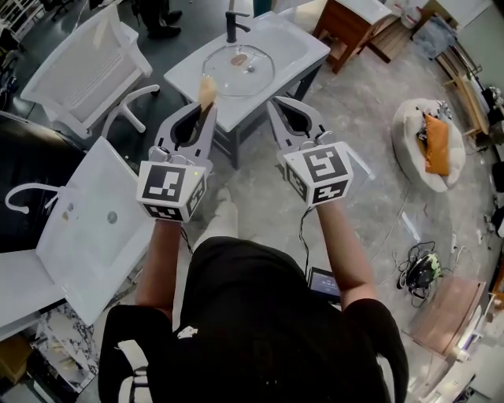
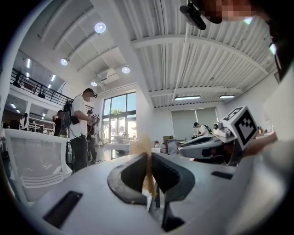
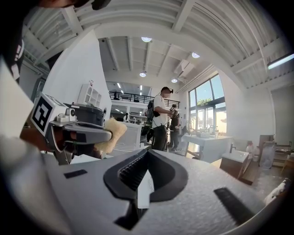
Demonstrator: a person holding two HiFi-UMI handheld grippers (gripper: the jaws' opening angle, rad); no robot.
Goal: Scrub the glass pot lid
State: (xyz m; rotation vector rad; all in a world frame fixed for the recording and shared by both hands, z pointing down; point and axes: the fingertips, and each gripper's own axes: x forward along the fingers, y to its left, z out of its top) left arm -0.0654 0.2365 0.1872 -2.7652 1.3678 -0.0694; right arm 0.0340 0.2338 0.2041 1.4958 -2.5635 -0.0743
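While both grippers point toward 12 o'clock, the white desk (image 1: 303,49) there carries a sunken basin and a black faucet (image 1: 234,24). Grey concrete floor. White chair (image 1: 87,67) at 10, wooden cabinet (image 1: 350,27) at 1, round white cushion (image 1: 413,146) at 3.

Only print: black-and-white squares on the marker cubes (image 1: 169,189).

Glass pot lid (image 1: 252,75): clear, round, brownish centre knob, flat in the basin.

Left gripper (image 1: 203,106) jaws clamped on a tan sponge (image 1: 207,89) near the lid's 8 o'clock edge; contact unclear. Right gripper (image 1: 276,102) jaws fully closed, empty.

The right claw (image 3: 148,151) is being held closed and empty; a tan sponge (image 3: 115,127) is being pinched by the left claw (image 3: 107,136).
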